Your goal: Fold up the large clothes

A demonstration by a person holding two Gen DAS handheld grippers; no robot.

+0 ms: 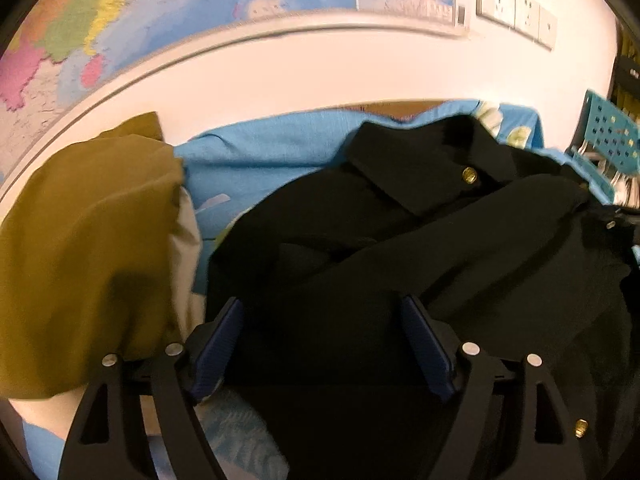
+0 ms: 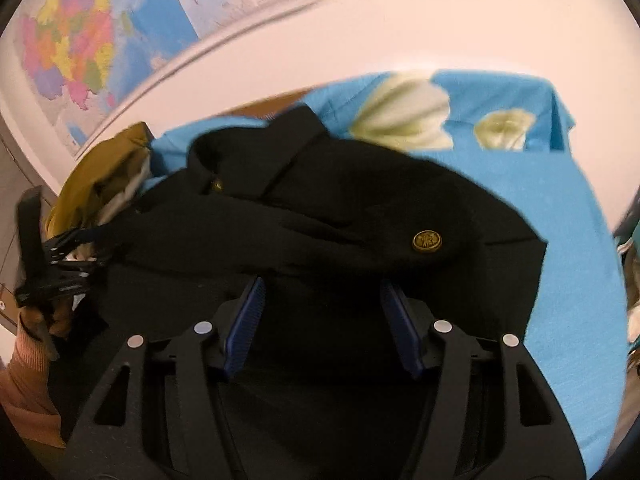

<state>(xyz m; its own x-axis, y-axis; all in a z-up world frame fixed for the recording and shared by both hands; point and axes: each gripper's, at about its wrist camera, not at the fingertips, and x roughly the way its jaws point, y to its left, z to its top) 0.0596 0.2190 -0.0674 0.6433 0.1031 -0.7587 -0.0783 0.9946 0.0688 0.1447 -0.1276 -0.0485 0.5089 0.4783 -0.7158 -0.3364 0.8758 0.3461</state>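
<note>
Hovering with jaws wide and empty, the left hand-held gripper point(image 1: 322, 344) and right hand-held gripper point(image 2: 322, 326) stand over the black brass-buttoned woollen jacket point(image 2: 360, 216) just ahead on the blue flowered sheet point(image 2: 560, 216), seemingly mid-fold; next, each should pinch an edge.

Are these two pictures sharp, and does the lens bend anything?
Left wrist view: olive garment smeared by blur, wall strip bowed by the fisheye. Right wrist view: brass button fairly crisp, flowered blue cloth soft, black jacket too dark for detail.
</note>
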